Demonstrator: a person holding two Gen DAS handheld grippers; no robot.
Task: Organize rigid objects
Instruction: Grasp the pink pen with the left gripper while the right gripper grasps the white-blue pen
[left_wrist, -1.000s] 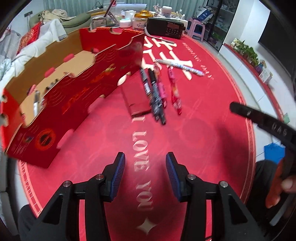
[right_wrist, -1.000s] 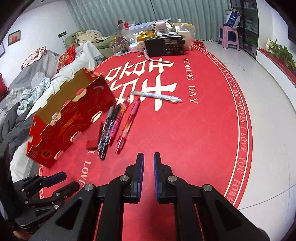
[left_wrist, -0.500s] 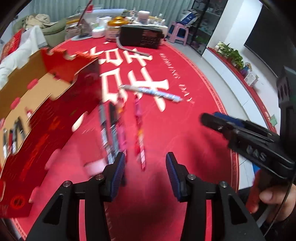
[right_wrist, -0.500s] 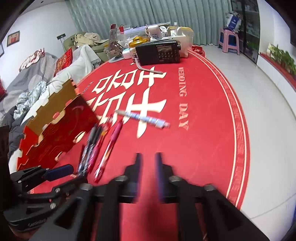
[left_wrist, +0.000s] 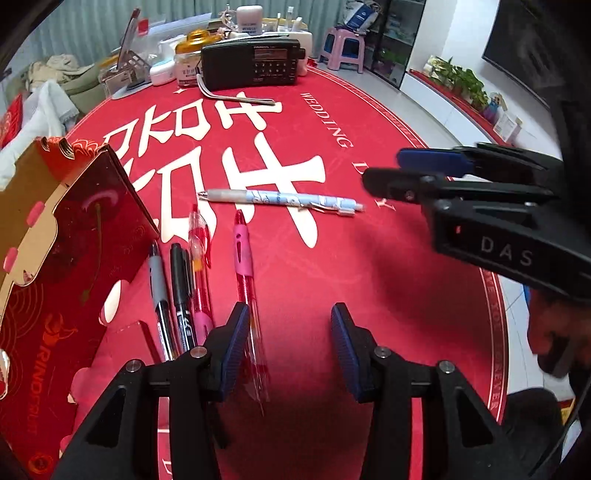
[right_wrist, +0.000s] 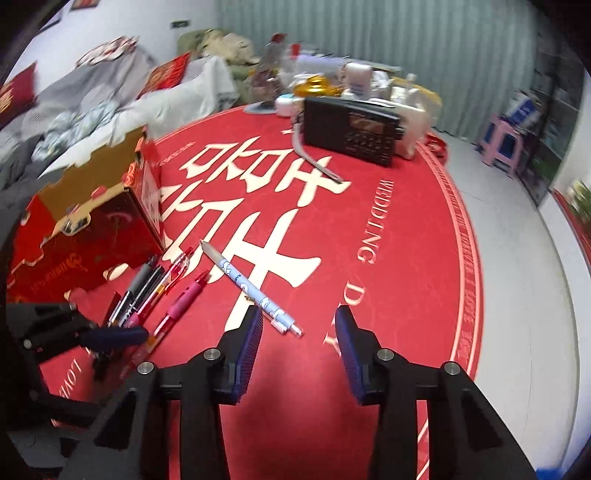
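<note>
A white-and-blue pen (right_wrist: 252, 289) lies flat on the red counter (right_wrist: 399, 266), tip toward the box (right_wrist: 85, 236). Both grippers, left (left_wrist: 287, 347) and right (right_wrist: 300, 345), have jaws wide open, holding nothing.

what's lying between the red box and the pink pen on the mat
Between the red box and the pink pen, the left wrist view shows three pens side by side: a grey-grip pen, a black marker and a clear red pen.
</note>
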